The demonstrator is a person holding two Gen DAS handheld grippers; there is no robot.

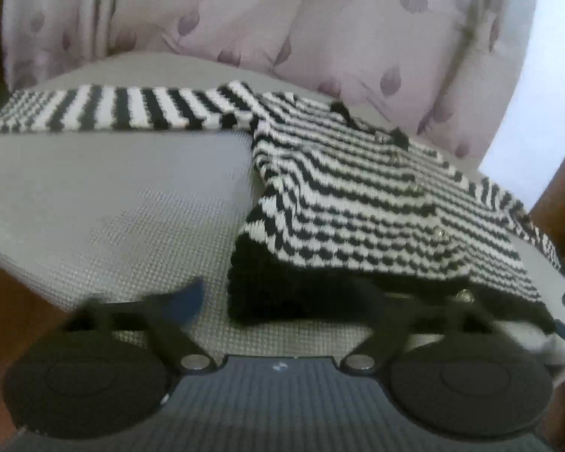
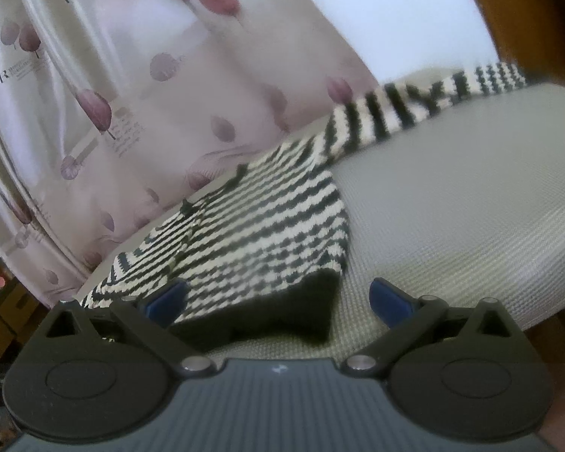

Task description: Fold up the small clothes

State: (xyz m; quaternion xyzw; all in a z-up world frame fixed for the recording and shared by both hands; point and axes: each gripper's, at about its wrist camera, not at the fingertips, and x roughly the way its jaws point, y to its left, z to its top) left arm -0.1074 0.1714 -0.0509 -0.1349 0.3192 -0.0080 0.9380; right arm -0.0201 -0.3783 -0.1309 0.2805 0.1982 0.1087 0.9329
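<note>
A small black-and-white striped knit cardigan (image 1: 358, 196) with a black hem and gold buttons lies flat on a grey textured cushion (image 1: 113, 207). One sleeve (image 1: 113, 109) stretches out to the left. My left gripper (image 1: 286, 297) is open at the hem's left corner, its right finger hidden under the black hem. In the right wrist view the cardigan (image 2: 260, 226) lies ahead with its sleeve (image 2: 414, 105) running to the far right. My right gripper (image 2: 278, 297) is open, its blue fingertips (image 2: 388, 301) astride the hem's right corner.
A pale curtain (image 2: 113, 94) with purple leaf prints hangs right behind the cushion. Brown wooden furniture (image 1: 561, 196) stands at the right edge. The cushion's front edge (image 2: 527, 312) drops off close to the grippers.
</note>
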